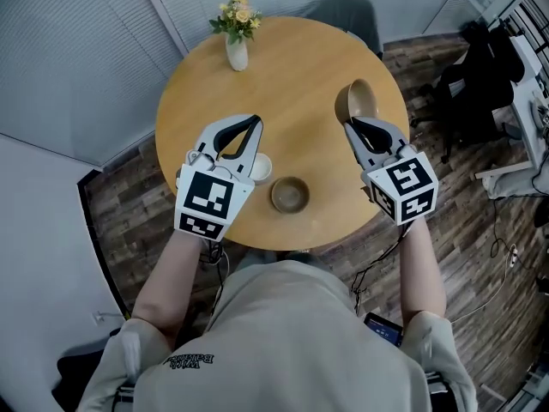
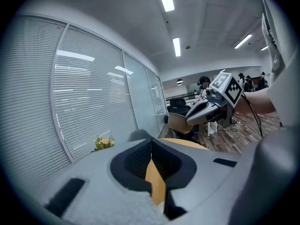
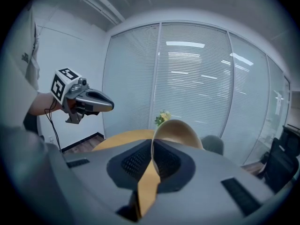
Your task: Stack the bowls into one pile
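Closest to the head camera was the person's pale shirt, and from it the left forearm and right forearm were stretched forward over the near edge of the round wooden table.

The right gripper was clamped on the rim of a tan wooden bowl. This bowl was held clear of the tabletop and tipped up on its edge. A darker brown bowl was set mouth-up on the table near the front edge, between the two grippers. A small white bowl was partly hidden just beside the left gripper. That gripper's jaws were pressed together with nothing caught between them. A white vase of yellow flowers was placed well apart, at the far side.

The step in hand was judged to be the carrying of the tan wooden bowl to the pile. For this to be done well, the bowl would best be rolled level, mouth-up, before it is brought over the darker brown bowl. It should then be centred and lowered until seated, and only then released. A tilted drop could set it skidding off the rim.

Both grippers were pointed forward and slightly downward, with their marker cubes turned back toward the person. The right one was angled inward toward the table's middle.
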Motion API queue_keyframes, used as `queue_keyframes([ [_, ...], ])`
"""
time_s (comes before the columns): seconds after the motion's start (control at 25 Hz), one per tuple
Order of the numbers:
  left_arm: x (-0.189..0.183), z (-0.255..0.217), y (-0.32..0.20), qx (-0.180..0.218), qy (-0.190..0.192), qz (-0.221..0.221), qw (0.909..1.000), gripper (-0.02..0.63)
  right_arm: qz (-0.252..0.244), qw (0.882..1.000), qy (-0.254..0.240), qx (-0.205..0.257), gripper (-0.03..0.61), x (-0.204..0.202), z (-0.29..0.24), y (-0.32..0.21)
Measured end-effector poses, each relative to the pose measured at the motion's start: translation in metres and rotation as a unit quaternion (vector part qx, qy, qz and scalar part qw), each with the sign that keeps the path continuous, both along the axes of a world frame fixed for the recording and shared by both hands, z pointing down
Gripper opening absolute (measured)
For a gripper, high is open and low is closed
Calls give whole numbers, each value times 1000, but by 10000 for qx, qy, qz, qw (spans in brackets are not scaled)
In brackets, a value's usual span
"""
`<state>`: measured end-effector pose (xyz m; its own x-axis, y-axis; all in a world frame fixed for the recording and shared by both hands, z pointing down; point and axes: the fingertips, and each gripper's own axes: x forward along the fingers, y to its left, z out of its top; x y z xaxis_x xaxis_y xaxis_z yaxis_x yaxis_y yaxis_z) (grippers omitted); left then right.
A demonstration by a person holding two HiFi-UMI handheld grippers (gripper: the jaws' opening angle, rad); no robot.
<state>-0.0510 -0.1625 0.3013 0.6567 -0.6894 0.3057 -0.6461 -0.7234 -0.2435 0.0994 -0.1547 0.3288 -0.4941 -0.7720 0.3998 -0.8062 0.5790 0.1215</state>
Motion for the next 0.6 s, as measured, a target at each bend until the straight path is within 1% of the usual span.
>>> queue_keyframes([
  [0.24, -11, 4, 5, -33, -57, -71, 10000, 21, -385, 9992, 82, -57, 35, -30, 3, 7],
  [0.36, -16, 10, 6, -82, -107, -105, 9999, 21, -495, 9985, 197, -83, 35, -40, 8, 8],
  [0.6, -27, 26, 8, -213, -202, -187, 9994, 21, -730, 9965, 291, -274, 35, -58, 23, 14],
])
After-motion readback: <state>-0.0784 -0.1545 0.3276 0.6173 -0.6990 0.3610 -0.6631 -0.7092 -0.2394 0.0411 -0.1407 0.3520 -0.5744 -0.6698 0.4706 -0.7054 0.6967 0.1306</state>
